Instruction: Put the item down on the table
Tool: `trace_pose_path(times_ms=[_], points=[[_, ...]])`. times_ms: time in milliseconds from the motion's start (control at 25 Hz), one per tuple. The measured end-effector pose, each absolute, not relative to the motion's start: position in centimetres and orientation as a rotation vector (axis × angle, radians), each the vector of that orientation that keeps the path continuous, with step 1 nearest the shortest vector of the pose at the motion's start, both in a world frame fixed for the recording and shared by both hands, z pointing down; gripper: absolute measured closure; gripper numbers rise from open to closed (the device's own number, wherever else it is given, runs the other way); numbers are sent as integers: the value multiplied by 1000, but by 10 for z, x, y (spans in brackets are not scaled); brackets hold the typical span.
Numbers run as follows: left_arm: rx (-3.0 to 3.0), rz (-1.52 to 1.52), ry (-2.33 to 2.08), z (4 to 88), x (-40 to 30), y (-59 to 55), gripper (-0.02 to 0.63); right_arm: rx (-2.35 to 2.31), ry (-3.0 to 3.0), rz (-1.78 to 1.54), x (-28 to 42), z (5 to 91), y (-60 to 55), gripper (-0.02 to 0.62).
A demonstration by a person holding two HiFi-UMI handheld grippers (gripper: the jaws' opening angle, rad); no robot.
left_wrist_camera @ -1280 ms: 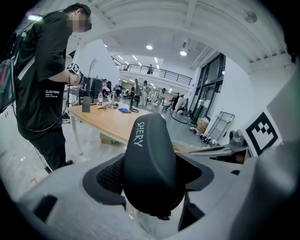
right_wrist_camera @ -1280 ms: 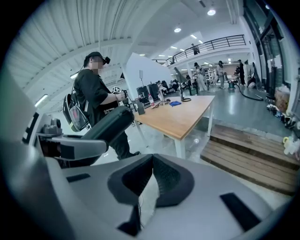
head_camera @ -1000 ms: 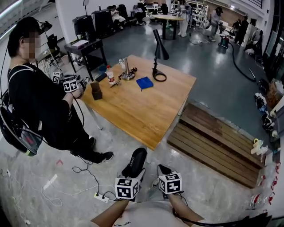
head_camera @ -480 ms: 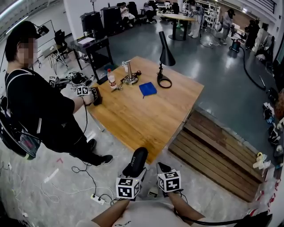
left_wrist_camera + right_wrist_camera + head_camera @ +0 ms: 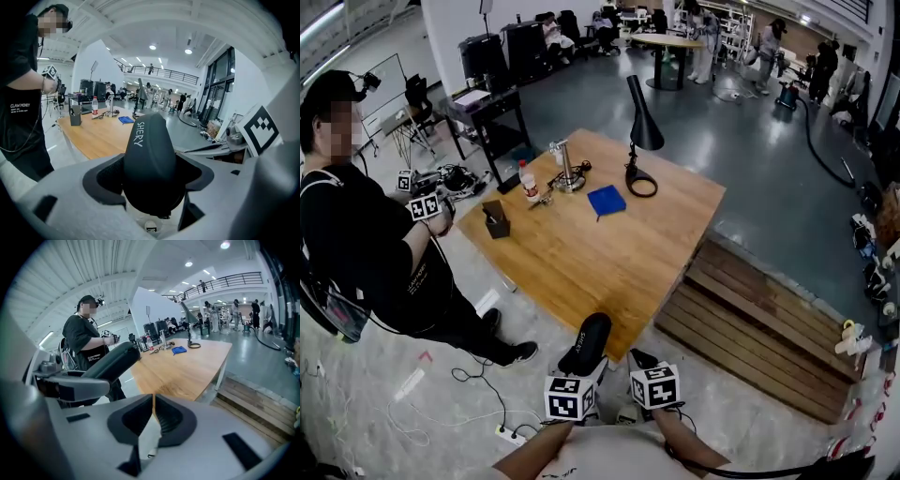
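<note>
My left gripper (image 5: 582, 364) is shut on a black, rounded item (image 5: 587, 343) printed "SHERY", held low in front of me above the floor. In the left gripper view the black item (image 5: 149, 161) fills the space between the dark pads of the left gripper (image 5: 150, 185) and points at the wooden table (image 5: 98, 136). My right gripper (image 5: 639, 361) hangs beside it; in its own view the right gripper (image 5: 153, 414) has its pads together with nothing between them. The wooden table (image 5: 609, 253) stands a step ahead.
On the table's far side stand a black desk lamp (image 5: 639, 131), a blue cloth (image 5: 607, 201), a bottle (image 5: 526, 180), a metal stand (image 5: 566, 169) and a dark holder (image 5: 496, 220). Another person (image 5: 366, 253) with grippers stands left of it. A wooden pallet (image 5: 759, 323) lies right; cables and a power strip (image 5: 508, 434) lie on the floor.
The other person has drawn the gripper back from the dark holder, which now stands alone on the table's left corner. My two grippers hold the same places.
</note>
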State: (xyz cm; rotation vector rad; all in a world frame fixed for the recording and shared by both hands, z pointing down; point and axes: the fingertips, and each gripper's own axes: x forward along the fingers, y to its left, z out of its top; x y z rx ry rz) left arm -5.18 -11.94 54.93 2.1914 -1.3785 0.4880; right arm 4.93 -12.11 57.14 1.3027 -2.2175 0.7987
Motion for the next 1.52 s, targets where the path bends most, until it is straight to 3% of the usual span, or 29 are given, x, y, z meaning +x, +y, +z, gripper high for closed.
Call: trace_pose_path(times_ms=[680,1520], points=[[2160,547,-1349,583,-59,-154,264,1322,-2160,847,46,600,-159,592],[2042,786,-1357,738,-57,-285,264,1287,-2113,969,42,697,-247,592]])
